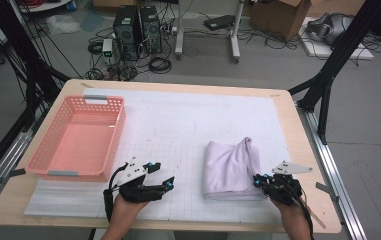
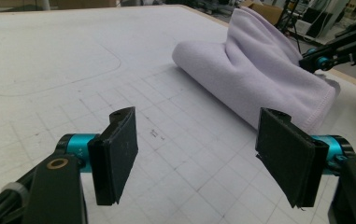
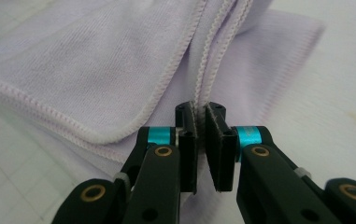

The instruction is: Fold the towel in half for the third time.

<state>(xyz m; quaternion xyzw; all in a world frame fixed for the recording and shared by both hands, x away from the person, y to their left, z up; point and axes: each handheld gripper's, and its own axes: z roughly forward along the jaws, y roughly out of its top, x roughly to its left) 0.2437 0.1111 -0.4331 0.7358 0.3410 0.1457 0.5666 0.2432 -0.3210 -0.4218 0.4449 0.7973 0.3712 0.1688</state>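
Observation:
A folded lavender towel (image 1: 230, 167) lies on the white gridded mat at the right of the table. My right gripper (image 1: 259, 181) sits at the towel's near right corner. In the right gripper view its jaws (image 3: 201, 112) stand almost together, pinching the stitched hems of the towel (image 3: 96, 60) between the pads. My left gripper (image 1: 162, 175) hovers over the mat to the left of the towel, apart from it. Its jaws (image 2: 203, 154) are spread wide with only mat between them. Beyond them lie the towel (image 2: 259, 70) and the right gripper (image 2: 316, 63) at its edge.
A pink plastic basket (image 1: 119, 130) with nothing in it stands at the table's left side. The white mat (image 1: 178, 125) covers most of the wooden table (image 1: 288, 115). Black frame legs, computers and cables stand on the floor behind.

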